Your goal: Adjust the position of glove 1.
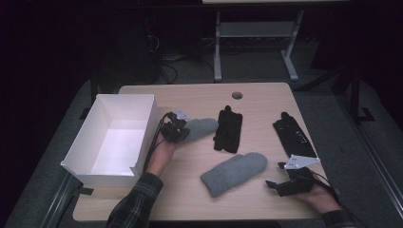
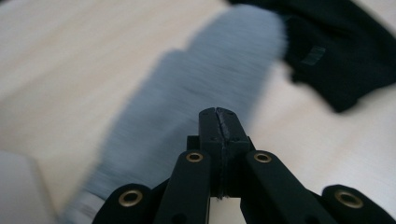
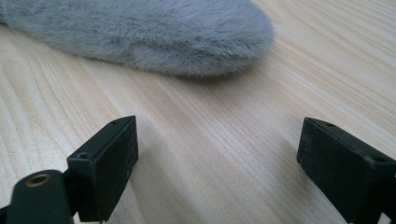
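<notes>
Left gripper (image 1: 177, 129): its jaws are pressed together in the left gripper view, with a thin sliver of grey pinched at their tips; in the high view it sits at the cuff end of the grey mitten (image 1: 202, 127), just right of the white box (image 1: 85, 147).
Grey mitten in the left gripper: soft, fuzzy, pale blue-grey, rounded at the far end; in the left gripper view (image 2: 196, 93) it stretches away from the jaw tips toward the black glove, blurred, with a lighter band at its near cuff. Whether it lies flat on the table or is lifted at the cuff I cannot tell.
Where it is: on the left half of the table (image 1: 256, 102), between the box and the black glove (image 1: 228, 129), its rounded tip just beside that glove.
Right gripper (image 1: 280, 186): jaws stand wide apart with bare wood between them, low over the near right corner of the table.
Second grey mitten (image 1: 234, 173): same fuzzy grey, larger in the high view, lying slantwise in the middle near the front edge; in the right gripper view (image 3: 154, 32) its rounded end lies ahead of the open jaws, apart from them.
Second black glove (image 1: 293, 135): flat on the right side, well apart from the first.
Box: open-topped, white, at the left edge.
</notes>
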A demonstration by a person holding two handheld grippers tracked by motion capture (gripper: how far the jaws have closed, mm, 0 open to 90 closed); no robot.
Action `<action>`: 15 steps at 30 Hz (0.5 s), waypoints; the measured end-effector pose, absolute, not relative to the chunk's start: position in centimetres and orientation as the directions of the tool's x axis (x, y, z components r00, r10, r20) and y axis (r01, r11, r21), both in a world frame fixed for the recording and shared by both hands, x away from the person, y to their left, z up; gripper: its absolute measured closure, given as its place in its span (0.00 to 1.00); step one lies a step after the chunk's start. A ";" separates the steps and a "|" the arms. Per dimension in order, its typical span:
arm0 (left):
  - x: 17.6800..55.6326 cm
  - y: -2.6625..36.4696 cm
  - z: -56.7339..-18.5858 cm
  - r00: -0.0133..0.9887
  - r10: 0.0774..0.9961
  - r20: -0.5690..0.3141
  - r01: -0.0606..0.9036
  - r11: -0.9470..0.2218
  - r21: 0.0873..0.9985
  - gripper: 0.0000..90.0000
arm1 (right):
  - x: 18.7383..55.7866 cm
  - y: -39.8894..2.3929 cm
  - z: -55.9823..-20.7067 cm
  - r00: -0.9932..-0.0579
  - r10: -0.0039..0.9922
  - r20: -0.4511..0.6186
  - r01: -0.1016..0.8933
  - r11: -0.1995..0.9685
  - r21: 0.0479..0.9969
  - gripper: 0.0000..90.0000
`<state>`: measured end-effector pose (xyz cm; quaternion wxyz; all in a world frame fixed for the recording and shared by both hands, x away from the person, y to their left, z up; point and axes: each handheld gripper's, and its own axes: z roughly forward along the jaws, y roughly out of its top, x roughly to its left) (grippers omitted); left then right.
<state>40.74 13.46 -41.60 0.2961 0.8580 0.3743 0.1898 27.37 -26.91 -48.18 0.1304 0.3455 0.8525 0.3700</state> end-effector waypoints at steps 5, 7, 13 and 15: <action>44.4 14.2 -41.9 0.556 0.824 0.113 0.590 -0.486 0.645 1.00 | 27.3 -26.9 -48.2 -0.728 0.685 0.037 0.495 0.486 0.720 0.14; 44.9 14.2 -42.1 0.544 0.831 0.117 0.601 -0.484 0.636 1.00 | 27.3 -26.9 -48.2 -0.728 0.685 0.037 0.495 0.486 0.720 0.14; 46.8 14.1 -43.6 0.461 0.868 0.185 0.669 -0.477 0.570 1.00 | 27.3 -26.9 -48.2 -0.728 0.684 0.039 0.495 0.485 0.721 0.14; 47.0 14.0 -43.8 0.458 0.864 0.209 0.680 -0.492 0.543 1.00 | 27.3 -26.9 -48.2 -0.728 0.684 0.039 0.494 0.485 0.721 0.14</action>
